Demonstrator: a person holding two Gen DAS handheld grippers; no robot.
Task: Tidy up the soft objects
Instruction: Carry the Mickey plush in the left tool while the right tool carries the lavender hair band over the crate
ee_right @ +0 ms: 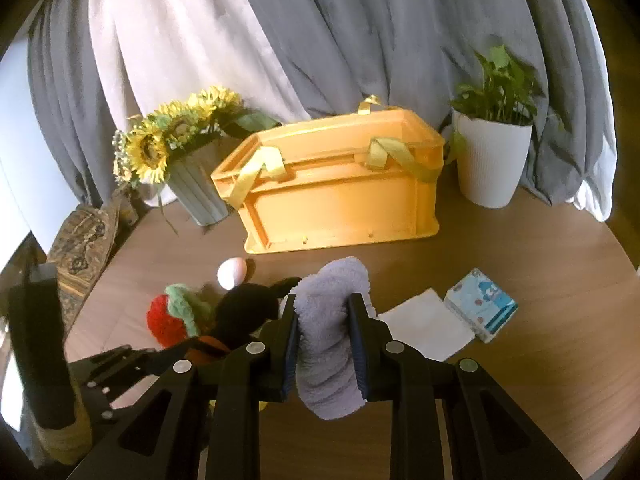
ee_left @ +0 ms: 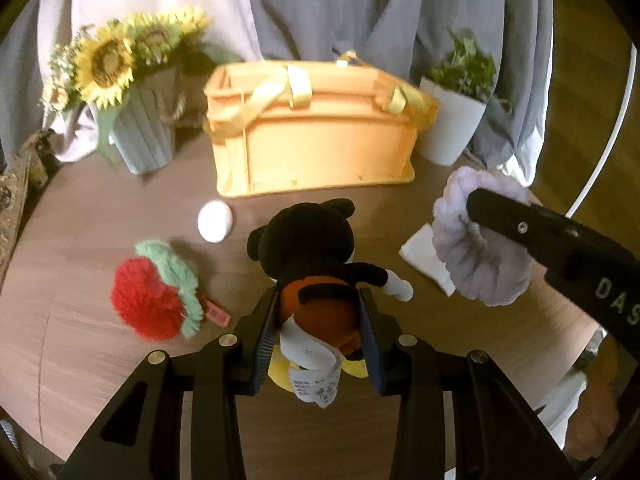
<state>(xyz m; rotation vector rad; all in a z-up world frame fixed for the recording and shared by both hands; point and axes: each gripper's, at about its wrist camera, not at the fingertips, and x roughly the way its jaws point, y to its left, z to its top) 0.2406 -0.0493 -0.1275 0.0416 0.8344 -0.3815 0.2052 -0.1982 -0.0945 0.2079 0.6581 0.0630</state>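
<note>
Here, mouse plush (ee_left: 316,264) head toward bin (ee_left: 312,144)

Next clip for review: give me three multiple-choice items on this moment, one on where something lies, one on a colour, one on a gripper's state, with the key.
1. Where does the white egg lie?
A. inside the crate
B. on the table in front of the orange crate
C. on the tissue pack

2. What colour is the fluffy cloth in the right gripper?
A. lavender
B. red
C. yellow

3. What is the state of the left gripper?
A. open and empty
B. closed on the strawberry plush
C. closed on the black mouse plush toy

Key: 1 B, the egg sits on the wooden table short of the crate's front wall. 2 A, the pile between the pads is pale purple. 3 C, both pads press the toy's orange body, while the strawberry plush lies apart on the table.
</note>
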